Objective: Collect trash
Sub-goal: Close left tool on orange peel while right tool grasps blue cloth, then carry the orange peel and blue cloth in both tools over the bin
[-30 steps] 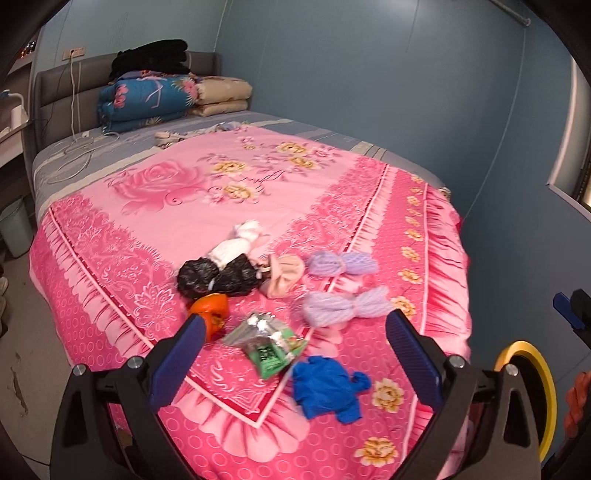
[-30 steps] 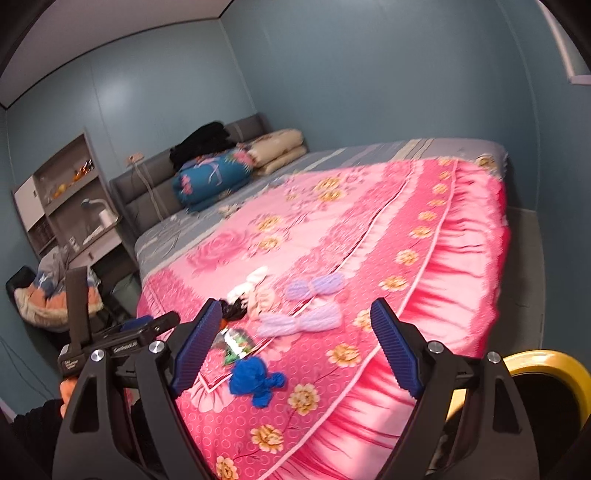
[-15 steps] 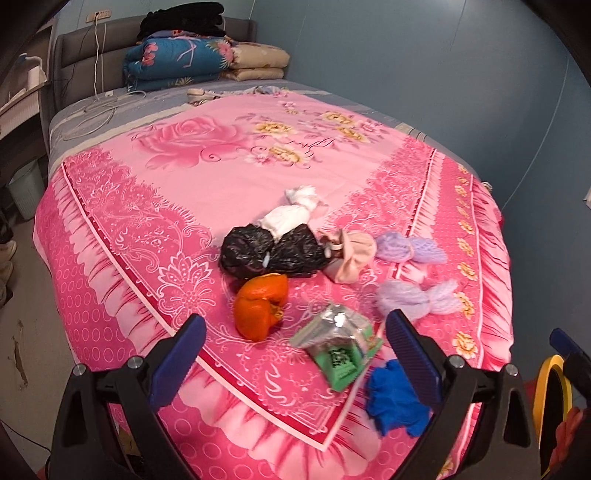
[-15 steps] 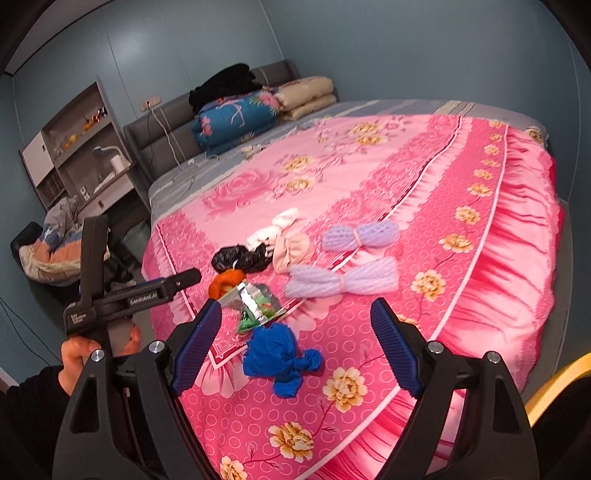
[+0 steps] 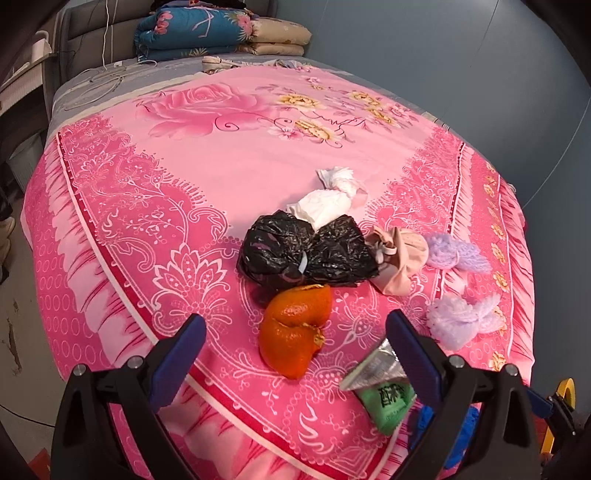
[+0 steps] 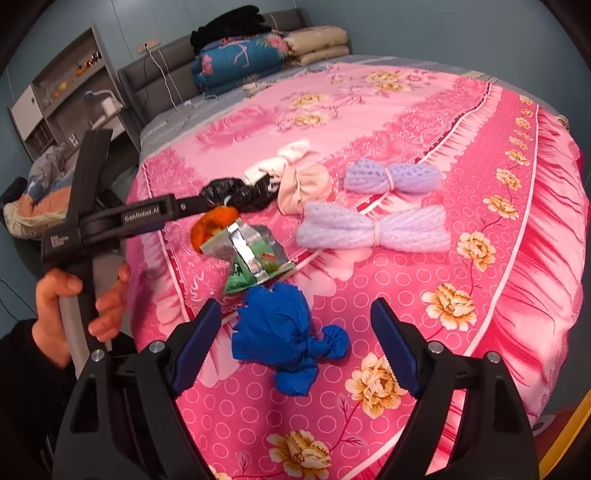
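Observation:
Trash lies on a pink floral bedspread (image 5: 229,173). My left gripper (image 5: 294,323) is open, with an orange peel (image 5: 295,332) framed between its fingers and not touched. Behind the peel sit a knotted black plastic bag (image 5: 306,254) and a white tied bag (image 5: 325,201). A green and silver snack wrapper (image 5: 384,387) lies by the right finger. My right gripper (image 6: 295,310) is open above a knotted blue bag (image 6: 280,343), apart from it. The wrapper (image 6: 255,258) and the peel (image 6: 212,225) lie beyond, under the left gripper's finger (image 6: 147,218).
A beige cloth bundle (image 6: 306,188) and two tied lilac knit bundles (image 6: 391,177) (image 6: 373,229) lie to the right. Folded quilts (image 5: 221,29) are stacked at the headboard. A yellow bin rim (image 5: 561,391) shows low right. A hand (image 6: 74,306) holds the left gripper.
Both grippers have come down and closer to the bed. The orange peel now sits between the left fingers and the blue bag between the right ones. Both stay open.

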A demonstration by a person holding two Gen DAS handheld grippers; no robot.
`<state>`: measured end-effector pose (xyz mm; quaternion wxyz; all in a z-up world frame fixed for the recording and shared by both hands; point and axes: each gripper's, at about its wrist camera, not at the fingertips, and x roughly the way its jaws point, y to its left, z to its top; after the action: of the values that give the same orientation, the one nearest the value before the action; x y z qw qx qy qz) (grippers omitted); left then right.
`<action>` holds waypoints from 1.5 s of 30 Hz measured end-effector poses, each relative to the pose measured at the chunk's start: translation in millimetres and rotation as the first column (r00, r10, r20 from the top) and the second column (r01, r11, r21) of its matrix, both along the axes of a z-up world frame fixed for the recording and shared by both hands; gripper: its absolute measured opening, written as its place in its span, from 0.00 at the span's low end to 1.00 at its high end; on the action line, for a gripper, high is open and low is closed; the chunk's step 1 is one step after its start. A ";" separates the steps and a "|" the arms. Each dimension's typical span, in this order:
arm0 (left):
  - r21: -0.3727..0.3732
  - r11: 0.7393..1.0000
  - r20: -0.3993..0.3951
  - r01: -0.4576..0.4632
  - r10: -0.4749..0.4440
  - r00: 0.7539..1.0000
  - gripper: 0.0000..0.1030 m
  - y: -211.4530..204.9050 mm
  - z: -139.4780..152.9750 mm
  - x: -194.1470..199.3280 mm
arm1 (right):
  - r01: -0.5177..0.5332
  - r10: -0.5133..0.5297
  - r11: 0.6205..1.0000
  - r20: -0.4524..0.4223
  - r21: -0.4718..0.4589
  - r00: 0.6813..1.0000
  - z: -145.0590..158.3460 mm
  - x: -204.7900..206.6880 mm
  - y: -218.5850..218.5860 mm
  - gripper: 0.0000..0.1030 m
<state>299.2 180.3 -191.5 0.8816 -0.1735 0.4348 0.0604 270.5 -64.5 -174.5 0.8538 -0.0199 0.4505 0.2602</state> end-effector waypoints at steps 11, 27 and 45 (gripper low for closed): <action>-0.005 0.999 -0.050 0.032 -0.032 0.998 0.76 1.2 -22.0 24.7 | -0.027 0.022 0.998 -0.088 -0.064 0.996 -38.5 13.9 23.8 0.74; -0.053 0.998 -0.073 0.042 -0.046 0.996 0.37 2.0 -31.9 23.7 | -0.023 0.010 0.994 -0.126 -0.103 0.992 -52.3 17.7 34.0 0.30; -0.071 0.996 0.012 0.049 -0.048 0.999 0.31 7.4 9.7 -25.8 | 0.018 -0.017 1.000 -0.055 0.003 0.998 0.7 0.3 3.6 0.17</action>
<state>273.4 187.6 -181.7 0.8783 -0.1946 0.4362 0.0224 270.8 -60.9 -173.9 0.8433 -0.0072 0.4736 0.2540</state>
